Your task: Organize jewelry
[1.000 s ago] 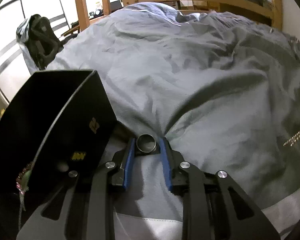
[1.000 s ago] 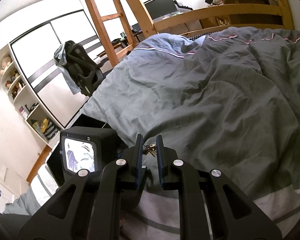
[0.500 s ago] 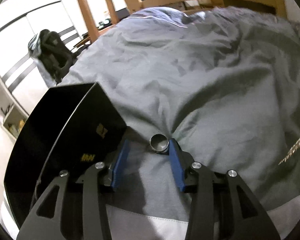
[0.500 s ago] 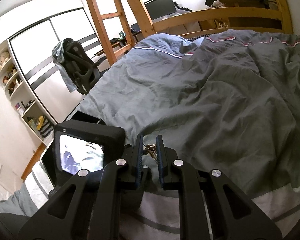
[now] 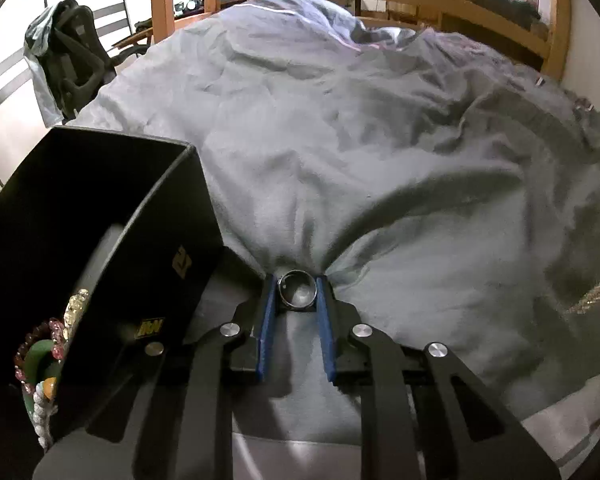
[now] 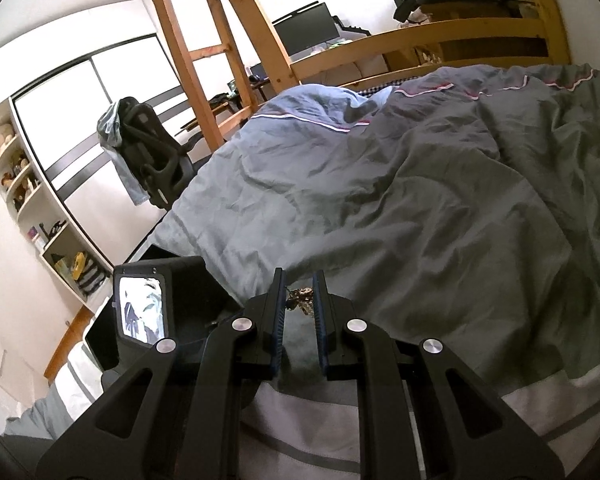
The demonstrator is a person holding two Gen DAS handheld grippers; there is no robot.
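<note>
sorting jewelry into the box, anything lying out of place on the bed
Yes: a gold chain lies loose on the grey duvet at the right edge, far from the black box that already holds beaded bracelets.
</note>
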